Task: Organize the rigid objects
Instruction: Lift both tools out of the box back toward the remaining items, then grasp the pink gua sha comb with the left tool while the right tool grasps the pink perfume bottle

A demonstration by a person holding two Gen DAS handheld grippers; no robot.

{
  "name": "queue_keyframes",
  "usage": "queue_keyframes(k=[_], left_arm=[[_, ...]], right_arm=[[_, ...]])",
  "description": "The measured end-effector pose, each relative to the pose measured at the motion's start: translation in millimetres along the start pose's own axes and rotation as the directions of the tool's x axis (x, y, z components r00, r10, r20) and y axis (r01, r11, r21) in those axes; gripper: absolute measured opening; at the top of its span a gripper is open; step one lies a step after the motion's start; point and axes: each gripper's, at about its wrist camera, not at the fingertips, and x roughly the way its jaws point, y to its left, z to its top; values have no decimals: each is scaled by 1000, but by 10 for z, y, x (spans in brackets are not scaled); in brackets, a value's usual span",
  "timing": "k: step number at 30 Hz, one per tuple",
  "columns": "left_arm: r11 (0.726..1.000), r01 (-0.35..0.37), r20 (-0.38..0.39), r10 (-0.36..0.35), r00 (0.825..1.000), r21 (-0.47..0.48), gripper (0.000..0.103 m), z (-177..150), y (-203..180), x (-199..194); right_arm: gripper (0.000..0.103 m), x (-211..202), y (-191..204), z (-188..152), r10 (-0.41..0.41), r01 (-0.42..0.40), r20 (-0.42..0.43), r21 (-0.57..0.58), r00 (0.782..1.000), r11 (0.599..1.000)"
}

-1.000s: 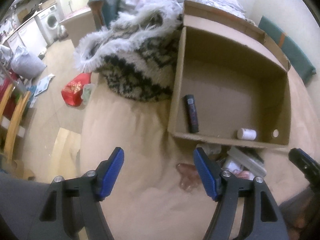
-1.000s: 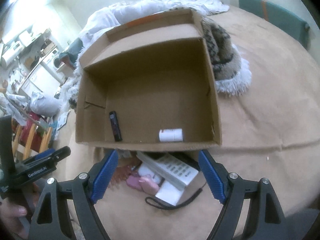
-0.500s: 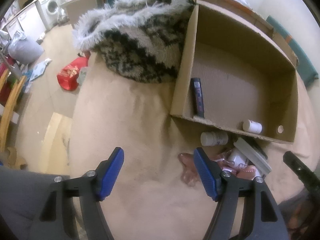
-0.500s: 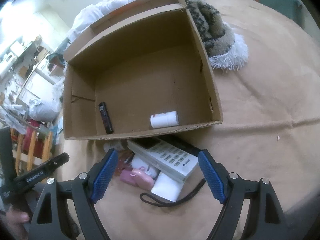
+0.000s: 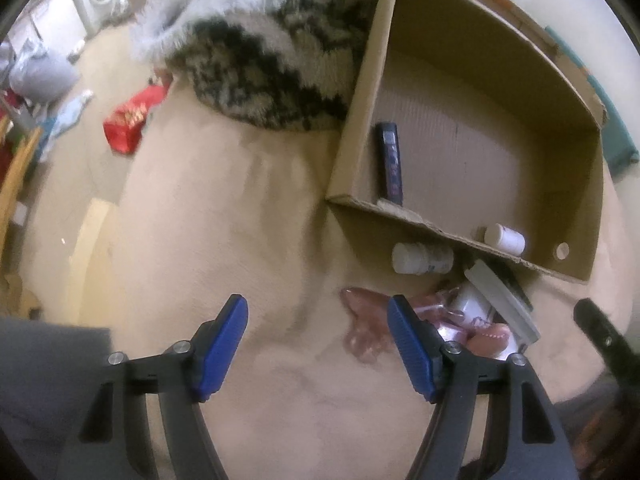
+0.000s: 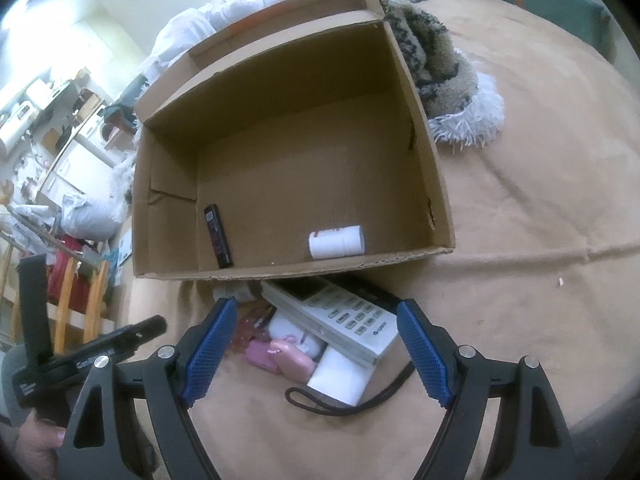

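An open cardboard box [image 6: 424, 148] [image 5: 592, 184] lies on a tan bedcover. Inside it are a black stick-shaped device [image 6: 218, 236] [image 5: 390, 164] and a white bottle [image 6: 336, 242] [image 5: 505, 238]. In front of the box is a pile: a white remote [image 6: 340, 316], a white block [image 6: 340, 376], pink items [image 6: 280, 356], a black strap [image 6: 320, 404], a second white bottle [image 5: 422, 258] and a translucent pink piece [image 5: 362, 328]. My right gripper [image 6: 316, 348] is open above the pile. My left gripper [image 5: 318, 344] is open over bare cover, left of the pile.
A furry patterned blanket [image 5: 272, 64] [image 6: 444, 68] lies against the box's far side. White bedding [image 6: 224, 16] is heaped behind the box. The bed edge drops to a floor with a red bag [image 5: 132, 116] at the left. A teal cushion [image 6: 536, 4] lies far right.
Both grippers have tilted down and moved in, so the pile in front of the box shows more fully. Both stay open. The objects have not moved.
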Motion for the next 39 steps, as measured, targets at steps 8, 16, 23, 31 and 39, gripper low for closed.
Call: queue_keyframes(k=[8,16,23,31,39], left_arm=[[991,94,-107,-105,989,-99,70,-14,-171,373],[989,70,-143,-89,986,-133,89,-25,-323,608],[994,-27,-158,10,987,-106,103,18,-590,770],[994,-102,-162,94,982,-42,98,53,-811,848],[997,-67,-119,62,991,-34,25,176,-665,549]], right_arm=[[87,43,-77,11,10,-9,-23,38,1000,999],[87,88,-106,34,29,-27,-33,63,999,998],[87,114,-128,53,43,-40,-43,79,998,996],[87,142,-170,56,46,-41,-53,97,998,994],[87,125,-161,56,56,-51,-50,89,997,995]])
